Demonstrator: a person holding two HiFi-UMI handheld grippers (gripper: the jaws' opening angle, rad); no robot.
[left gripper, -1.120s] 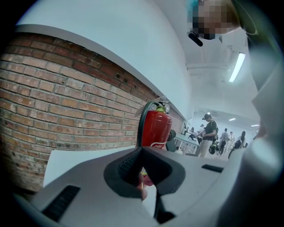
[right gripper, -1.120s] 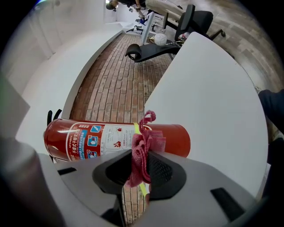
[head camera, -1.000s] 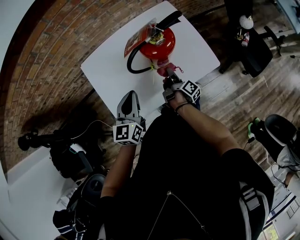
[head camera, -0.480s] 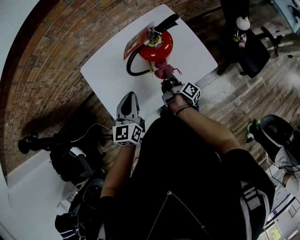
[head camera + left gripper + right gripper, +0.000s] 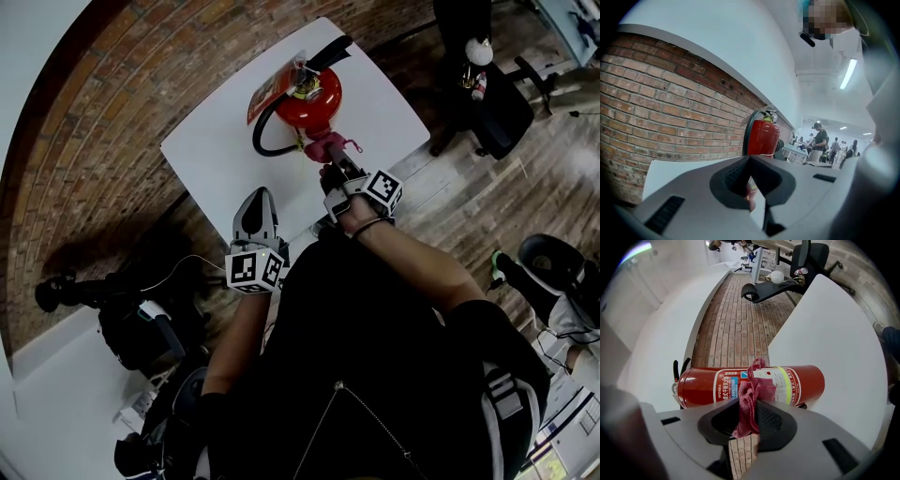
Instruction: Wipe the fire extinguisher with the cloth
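On the white table point(image 5: 211, 155) in the head view, the red fire extinguisher point(image 5: 309, 94) stands upright near the far edge, close to the brick wall point(image 5: 103, 112), with its black hose point(image 5: 265, 131) curving down its left side. The right gripper point(image 5: 330, 169) reaches in from the near edge, and the pink cloth point(image 5: 328, 145) at its tip touches the side of the cylinder facing the person. The left gripper point(image 5: 260, 199) hangs over the near edge of the table, well apart from the extinguisher. A black office chair point(image 5: 502, 89) sits on the wooden floor to the right.

In the left gripper view, the left gripper point(image 5: 750, 159) has its jaws pressed together at the tips with nothing pinched between them. Beyond them the fire extinguisher point(image 5: 763, 136) stands on the table point(image 5: 679, 166) in front of the brick wall point(image 5: 656, 108). Several people point(image 5: 818, 140) stand in the bright room far behind.

In the right gripper view, the right gripper point(image 5: 749, 414) has its jaws closed on the cloth point(image 5: 757, 389). The cloth bunches up out of the pinch and covers part of the white label on the fire extinguisher point(image 5: 703, 386). Whether it presses on the label cannot be told from here. This view is turned, so the cylinder runs across it, with the table point(image 5: 829, 338) to the right and the brick wall point(image 5: 736, 319) behind it.
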